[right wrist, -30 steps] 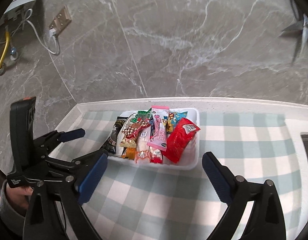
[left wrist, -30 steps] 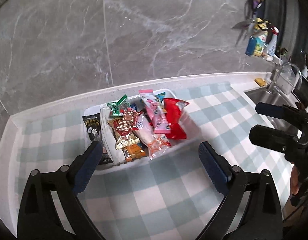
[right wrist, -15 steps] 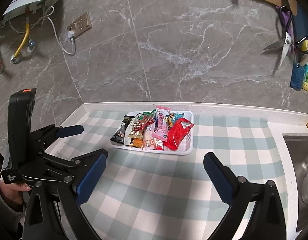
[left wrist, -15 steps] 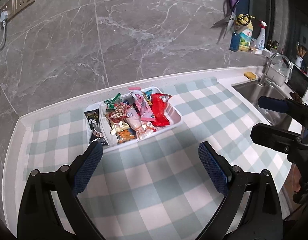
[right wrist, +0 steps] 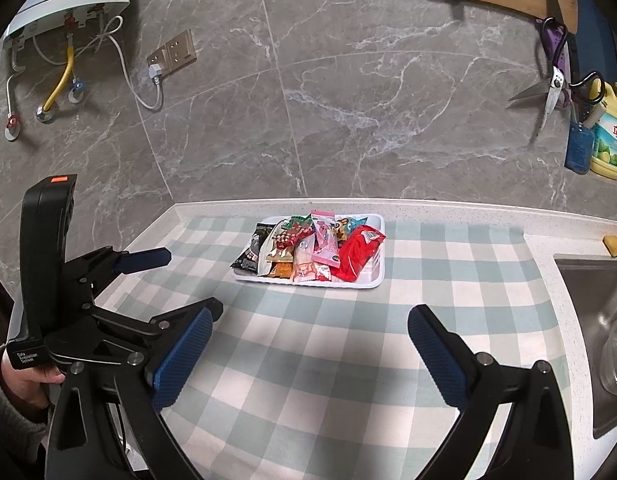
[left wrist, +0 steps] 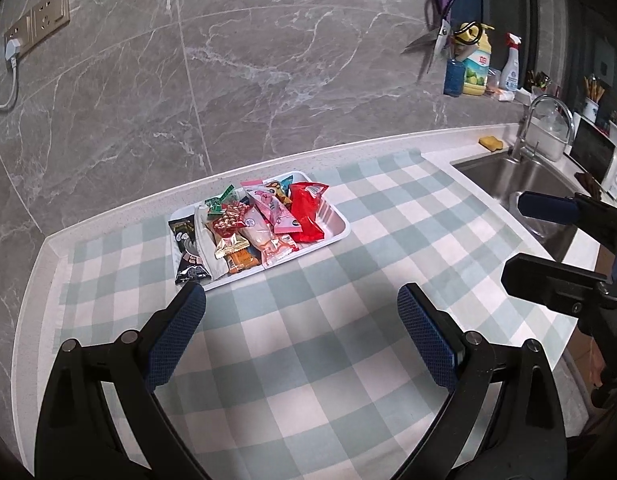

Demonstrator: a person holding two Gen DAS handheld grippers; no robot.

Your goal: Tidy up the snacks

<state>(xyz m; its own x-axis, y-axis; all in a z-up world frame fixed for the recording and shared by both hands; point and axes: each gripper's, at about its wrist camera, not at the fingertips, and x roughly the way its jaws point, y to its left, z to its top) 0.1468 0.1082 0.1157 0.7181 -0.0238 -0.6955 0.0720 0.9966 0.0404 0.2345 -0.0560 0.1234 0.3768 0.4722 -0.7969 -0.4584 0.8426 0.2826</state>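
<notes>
**Both hand-held grippers wide and empty, snacks heaped in the tray**

The left hand-held gripper (left wrist: 301, 310) hangs over the checked cloth with its blue pads spread wide and nothing between them; the right hand-held gripper (right wrist: 308, 334) is the same, parted and empty, well back from the snacks.

The white tray (left wrist: 338, 227) sits on the surface (left wrist: 244, 178) near the back wall, on the checked cloth (right wrist: 348, 360). It is filled with wrapped snacks lying side by side and overlapping: a red packet (left wrist: 306, 212) at the right, a pink packet (left wrist: 272, 210) beside it, a pale sachet (left wrist: 258, 232), a gold-wrapped sweet (left wrist: 230, 236), an orange pack (left wrist: 241, 259) and a green-wrapped piece (left wrist: 218, 202) toward the back. A black packet (left wrist: 186, 250) lies at the left end, apparently half over the rim, though the fisheye view makes that hard to settle.

Risks from here, as I judge them: the black packet may slip off onto the cloth if the tray is nudged. Because the wrappers overlap, closing on one could drag its neighbour out too. The tray looks light, so a sideways push might slide it or ruck the cloth. Glossy film may squirt from the pads if pinched near an edge.
</notes>
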